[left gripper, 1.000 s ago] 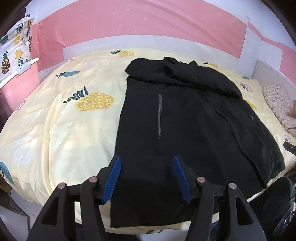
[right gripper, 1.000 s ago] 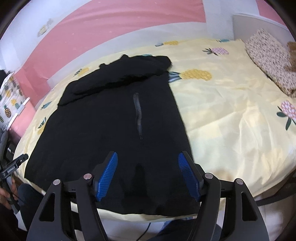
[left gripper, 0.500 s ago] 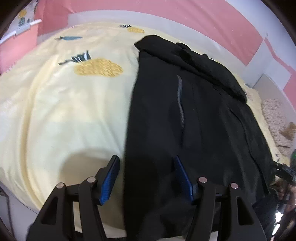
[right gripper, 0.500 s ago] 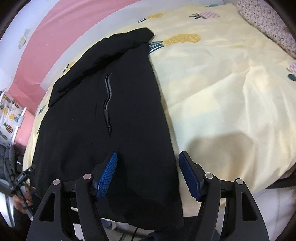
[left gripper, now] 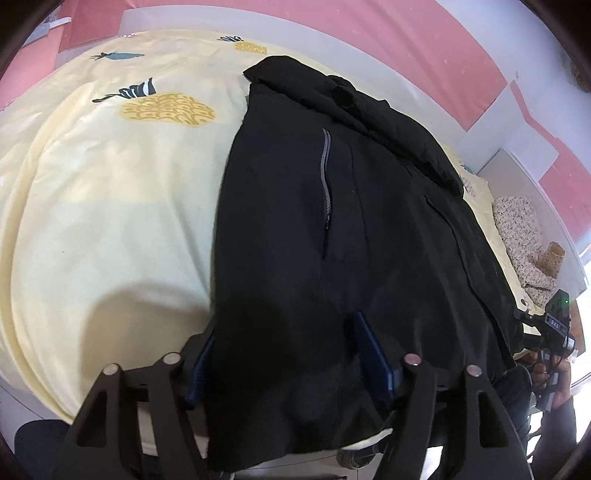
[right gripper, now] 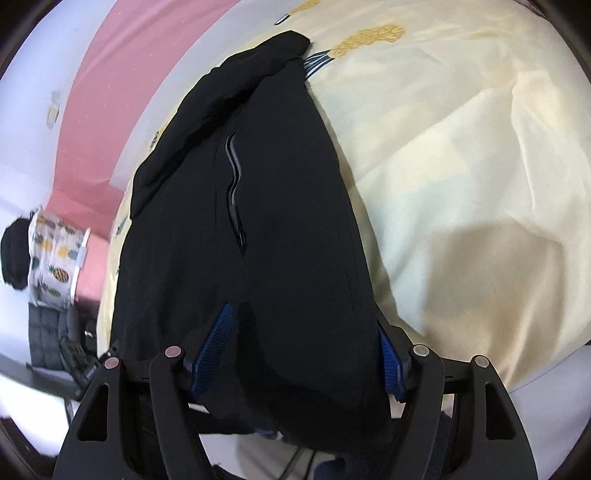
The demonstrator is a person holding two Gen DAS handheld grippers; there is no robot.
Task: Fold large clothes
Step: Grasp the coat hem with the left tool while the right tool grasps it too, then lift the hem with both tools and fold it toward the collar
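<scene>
A large black jacket (left gripper: 332, 221) with a grey pocket zipper (left gripper: 325, 170) lies flat on the yellow pineapple-print bed (left gripper: 110, 206). My left gripper (left gripper: 284, 350) is open, its blue pads straddling the jacket's near left hem corner. My right gripper (right gripper: 303, 350) is open too, its pads on either side of the jacket's (right gripper: 258, 221) near right hem corner. The fabric sits between the jaws of both grippers and drapes over the bed's edge. The sleeves lie folded across the jacket's far end.
A pink and white wall (left gripper: 332, 33) runs behind the bed. A speckled pillow (left gripper: 524, 236) lies at the right side of the bed. A pineapple-print cloth (right gripper: 55, 258) hangs at the left in the right wrist view. The other hand-held gripper (left gripper: 554, 332) shows at the right edge.
Both grippers have come down and forward onto the near hem of the jacket. The fabric now lies between the open jaws, where before they hovered above it.
</scene>
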